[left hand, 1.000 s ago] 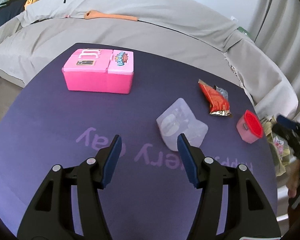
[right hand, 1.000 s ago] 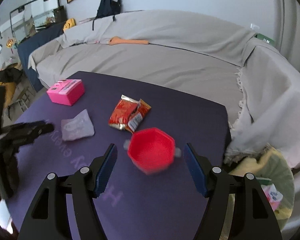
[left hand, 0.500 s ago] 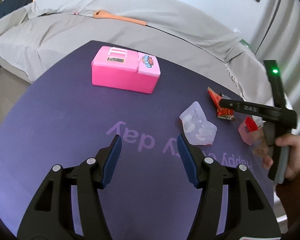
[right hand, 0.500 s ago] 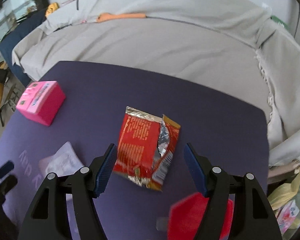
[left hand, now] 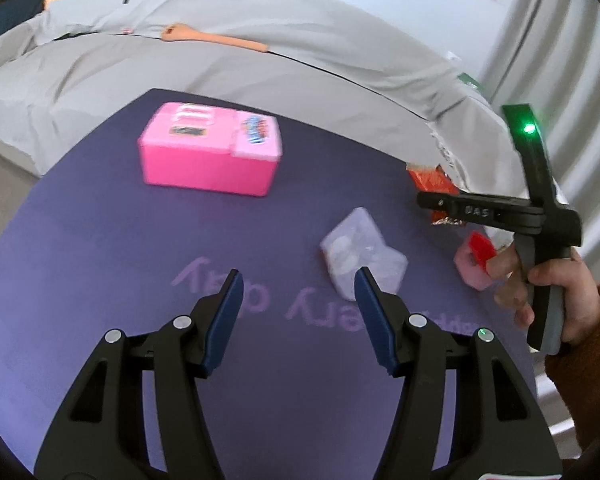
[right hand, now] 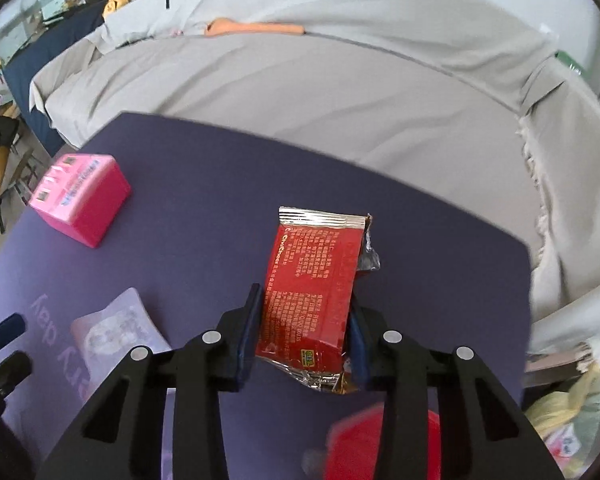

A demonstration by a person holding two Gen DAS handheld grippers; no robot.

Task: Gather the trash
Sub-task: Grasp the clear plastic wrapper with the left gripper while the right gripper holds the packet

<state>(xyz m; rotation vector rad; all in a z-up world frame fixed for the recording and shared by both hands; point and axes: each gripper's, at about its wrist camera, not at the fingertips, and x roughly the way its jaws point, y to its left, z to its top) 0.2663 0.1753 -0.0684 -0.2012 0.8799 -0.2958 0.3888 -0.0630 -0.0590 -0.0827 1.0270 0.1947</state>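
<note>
A red snack wrapper (right hand: 316, 284) lies on the purple table (right hand: 204, 184). My right gripper (right hand: 304, 328) has closed in so both pads touch the wrapper's sides; the wrapper also shows in the left wrist view (left hand: 432, 180), half hidden by that gripper (left hand: 460, 206). A clear plastic packet (left hand: 362, 260) lies just ahead and right of my open, empty left gripper (left hand: 298, 316); it also shows in the right wrist view (right hand: 116, 328). A red-lidded pink cup (left hand: 476, 260) stands near the table's right edge and, blurred, below the right gripper (right hand: 384, 440).
A pink toy box (left hand: 210, 158) stands at the table's far left (right hand: 80, 198). A grey covered sofa (left hand: 260, 48) wraps around behind the table. A yellow-green trash bag (right hand: 568, 412) sits off the table's right edge.
My right gripper moved forward from the red cup to the red wrapper and narrowed its jaws onto it. My left gripper drifted slightly; the clear packet sits closer to its right finger.
</note>
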